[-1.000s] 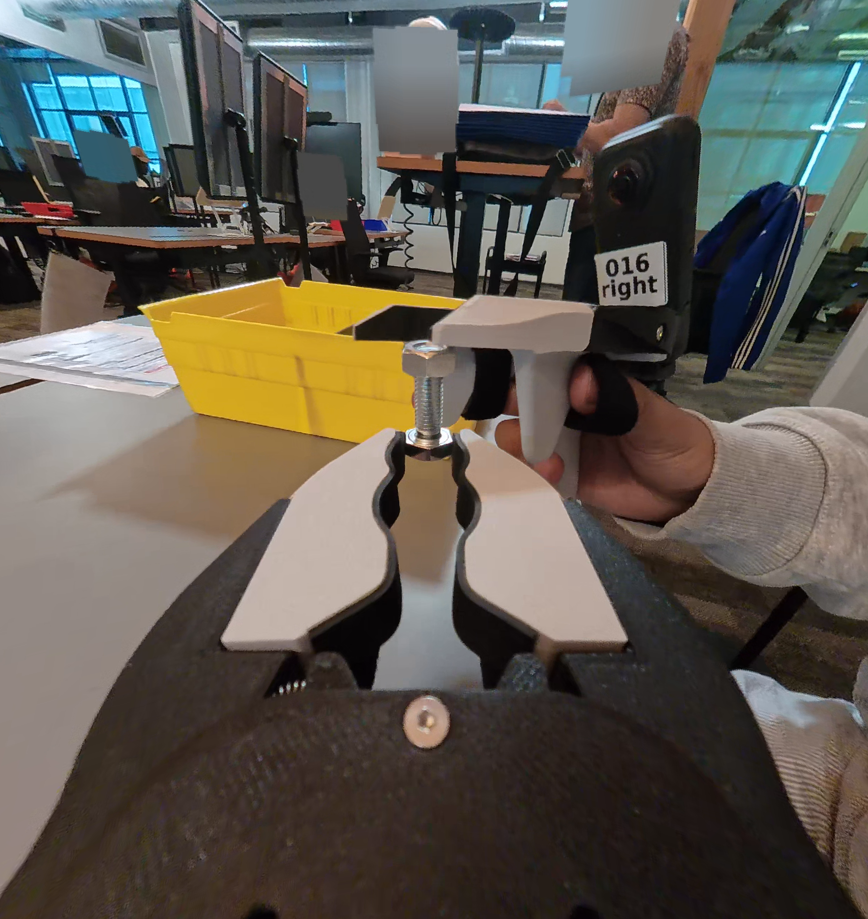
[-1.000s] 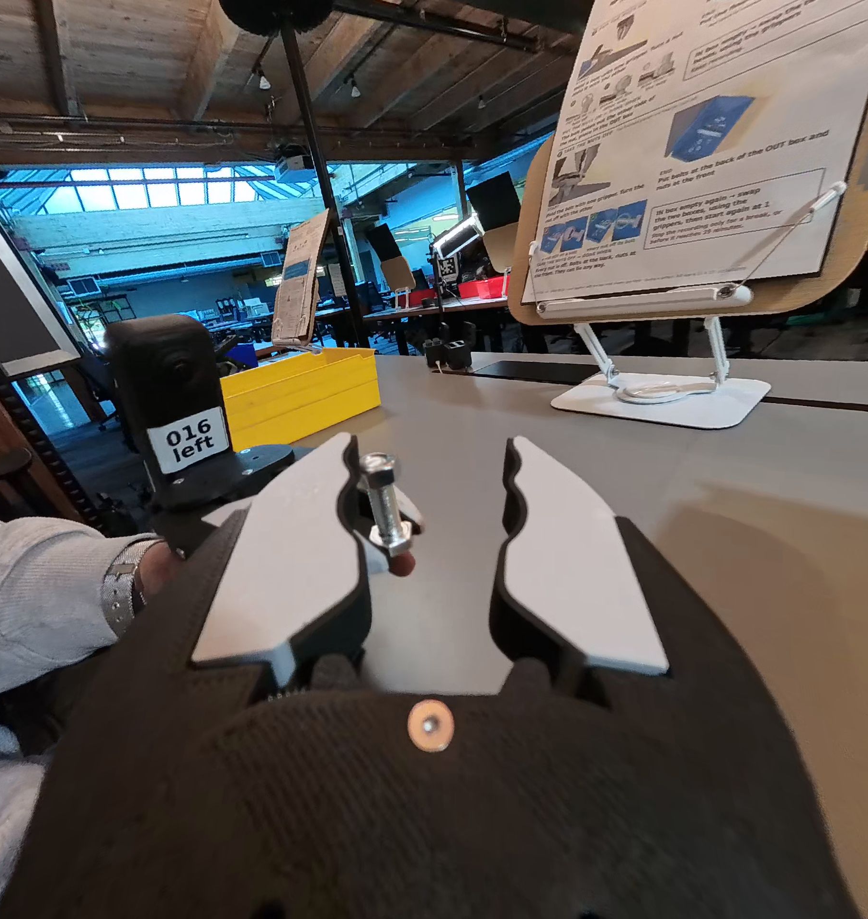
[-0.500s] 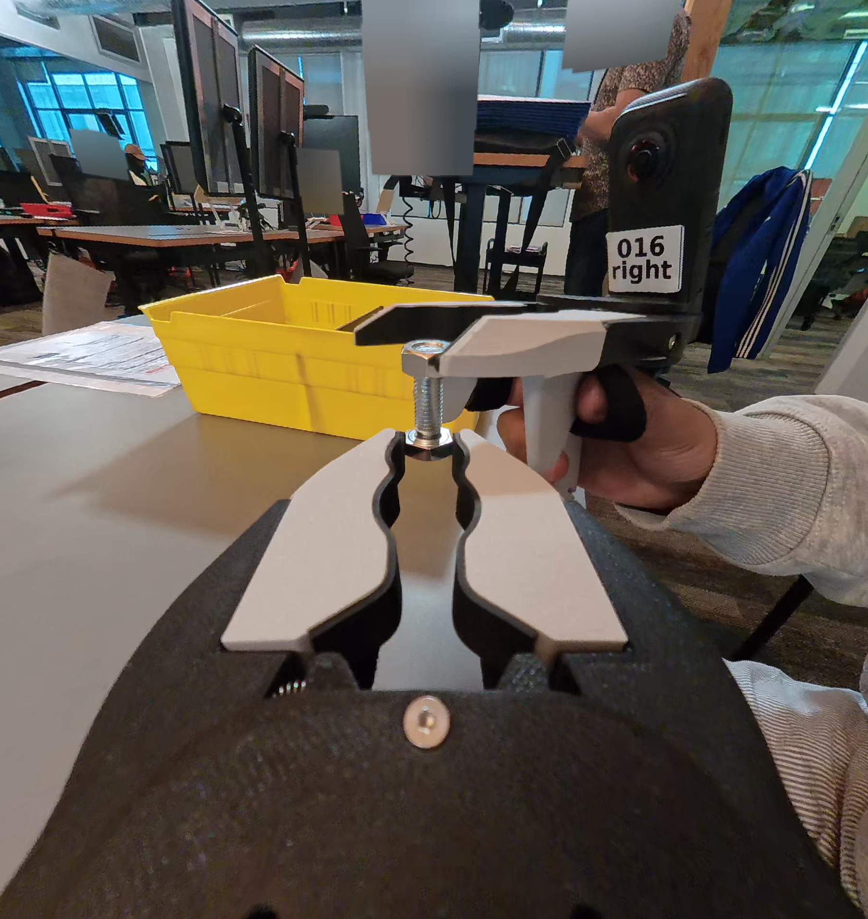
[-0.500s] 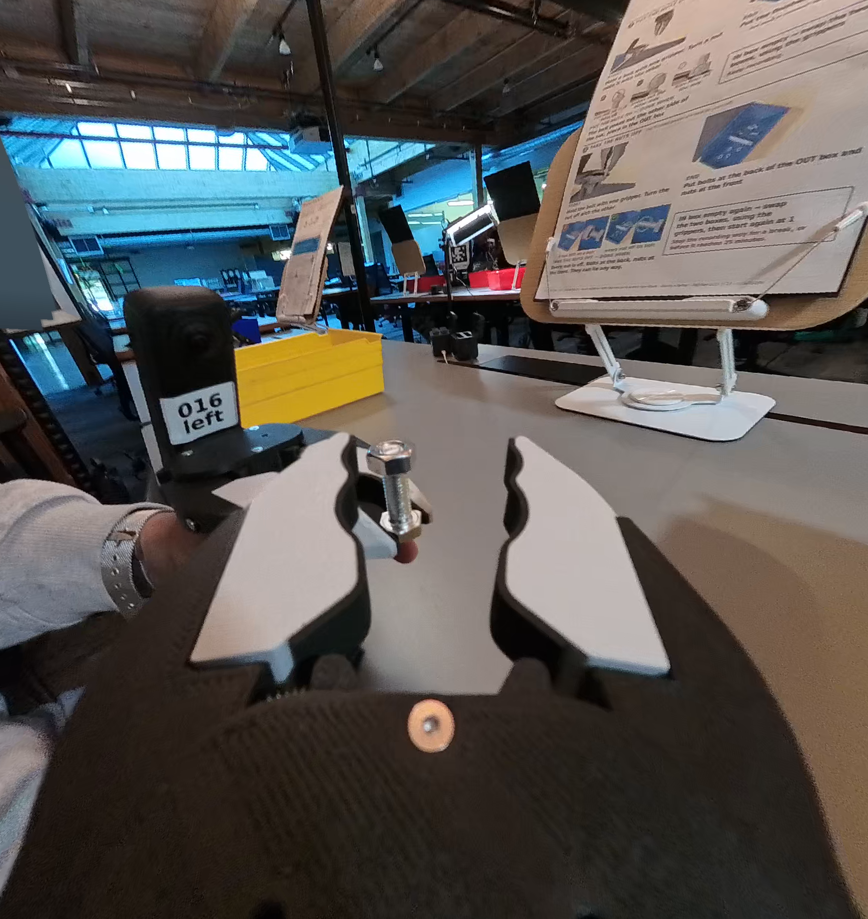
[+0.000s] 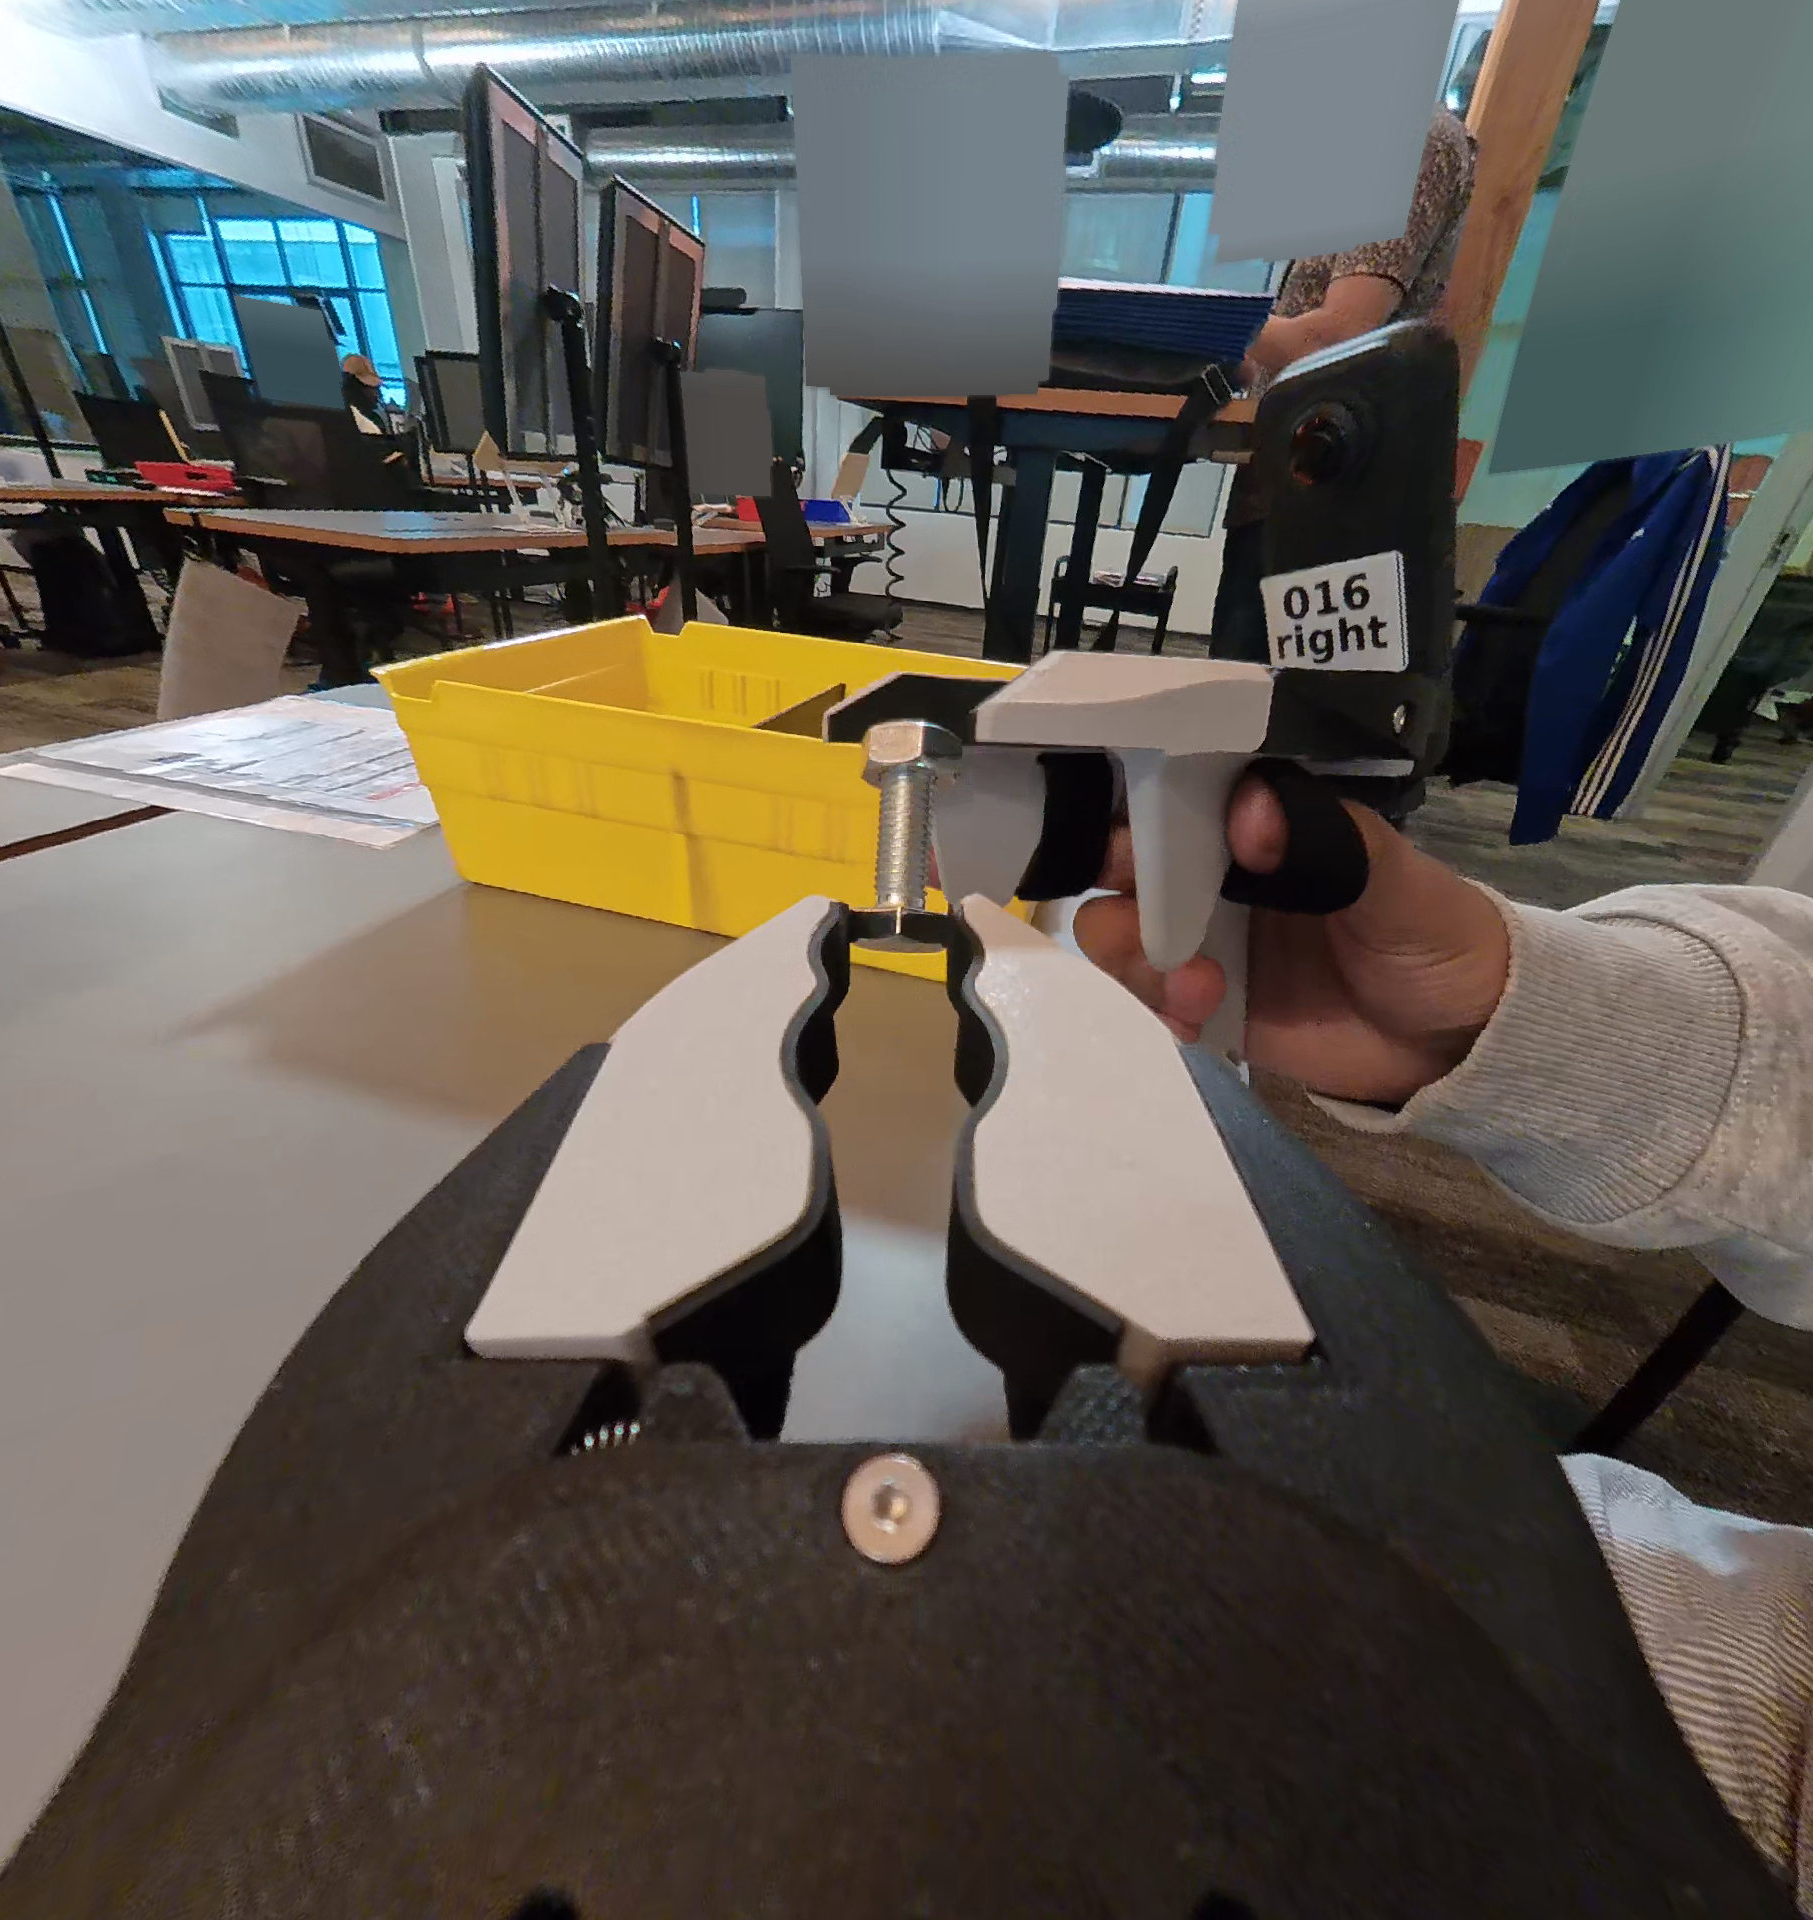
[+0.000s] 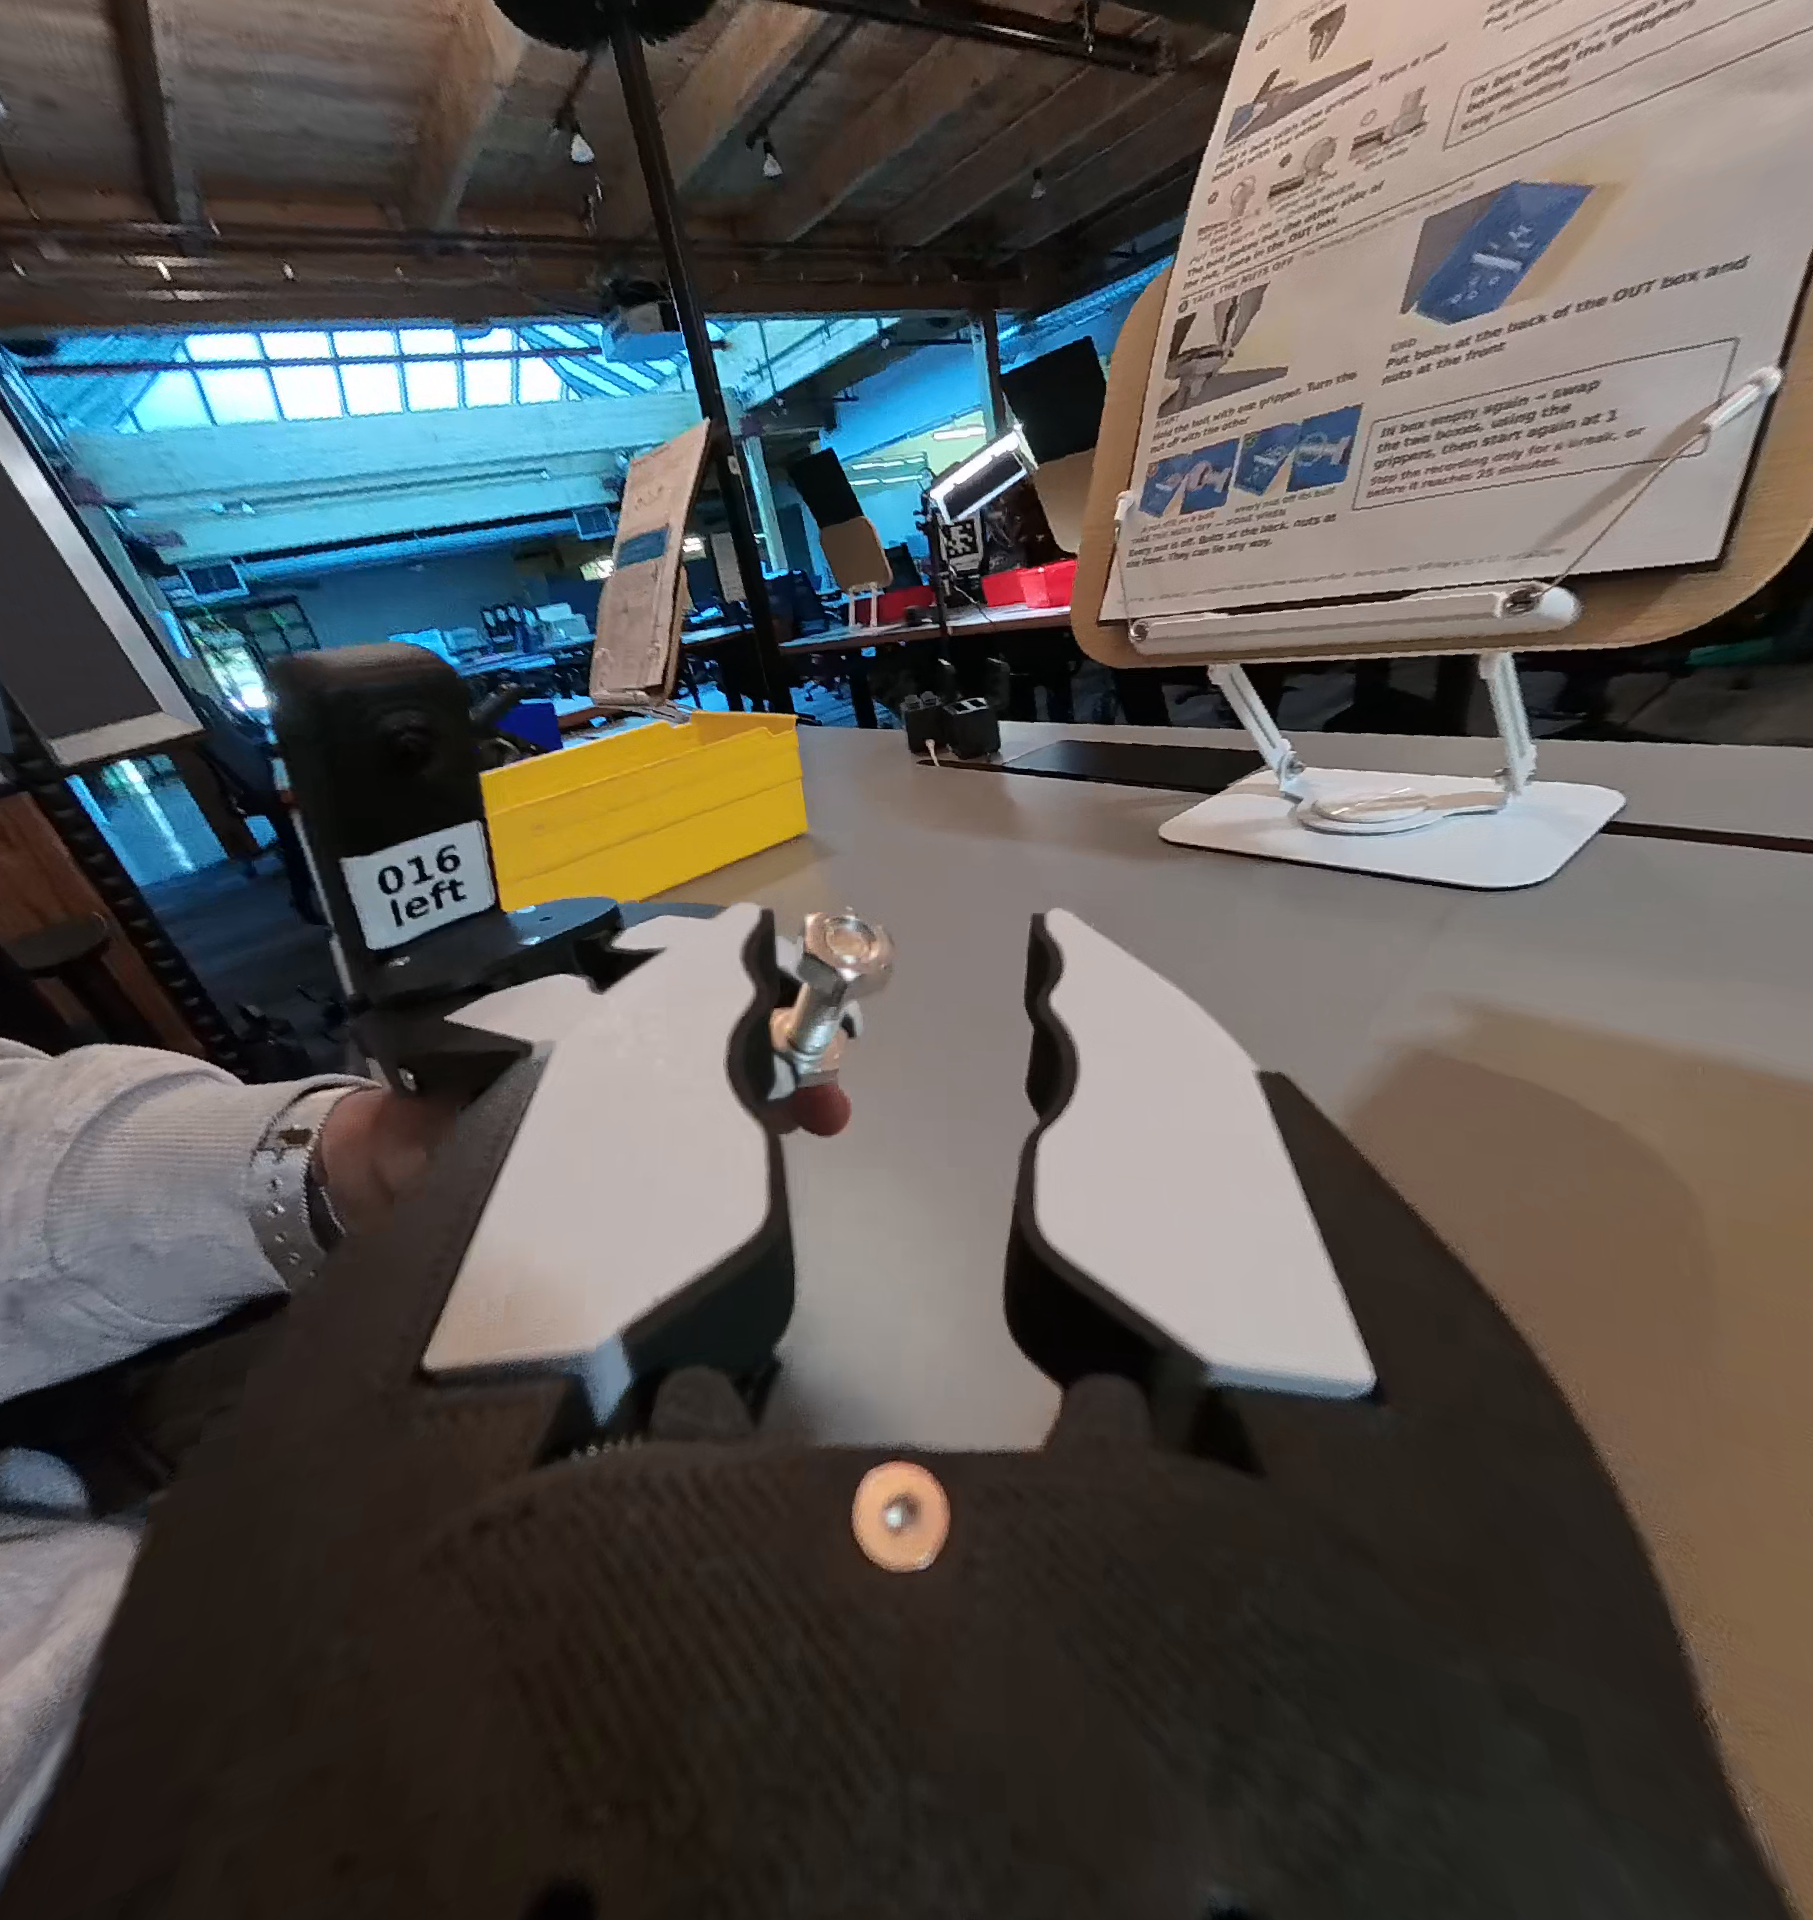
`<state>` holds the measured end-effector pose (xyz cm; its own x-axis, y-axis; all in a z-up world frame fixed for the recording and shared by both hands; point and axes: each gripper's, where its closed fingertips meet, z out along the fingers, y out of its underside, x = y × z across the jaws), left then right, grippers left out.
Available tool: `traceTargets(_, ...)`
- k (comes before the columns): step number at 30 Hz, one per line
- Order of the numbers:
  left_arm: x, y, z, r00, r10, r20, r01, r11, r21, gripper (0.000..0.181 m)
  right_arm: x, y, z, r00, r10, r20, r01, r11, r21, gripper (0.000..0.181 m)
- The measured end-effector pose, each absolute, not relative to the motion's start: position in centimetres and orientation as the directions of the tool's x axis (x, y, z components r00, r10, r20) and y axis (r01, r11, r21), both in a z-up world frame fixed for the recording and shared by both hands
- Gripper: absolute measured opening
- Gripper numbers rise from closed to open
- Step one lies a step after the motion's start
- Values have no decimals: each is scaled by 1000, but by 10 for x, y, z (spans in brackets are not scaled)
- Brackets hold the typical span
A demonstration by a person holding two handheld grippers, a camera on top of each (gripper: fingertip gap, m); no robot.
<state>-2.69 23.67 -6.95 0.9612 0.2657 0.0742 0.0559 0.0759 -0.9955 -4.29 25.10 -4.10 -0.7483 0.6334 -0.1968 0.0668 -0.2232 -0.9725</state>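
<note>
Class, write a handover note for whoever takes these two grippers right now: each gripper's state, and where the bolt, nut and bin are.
Left gripper: shut on the silver hex nut, which is threaded on the lower end of the upright silver hex-head bolt. It holds them above the grey table.
Right gripper: open and holding nothing. The bolt's head end sits between its fingers, close to one; I cannot tell if they touch.
Yellow plastic bin: on the table behind the bolt, contents not visible.
Done or left: the nut is on the bolt, and neither is in the bin.
</note>
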Motion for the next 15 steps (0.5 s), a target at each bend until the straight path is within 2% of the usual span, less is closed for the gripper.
traceTargets(4,-31,234,-67,955,275,116,89,109,-990,18,-42,251,-40,-752,600,-273,115,-288,-951,45)
traceTargets(7,-32,233,-67,953,272,134,105,120,-987,18,-41,247,-43,-758,572,-313,162,-300,-940,37)
traceTargets(15,-25,239,-70,961,245,125,104,99,-990,18,-35,235,-42,-784,536,-312,169,-299,-939,30)
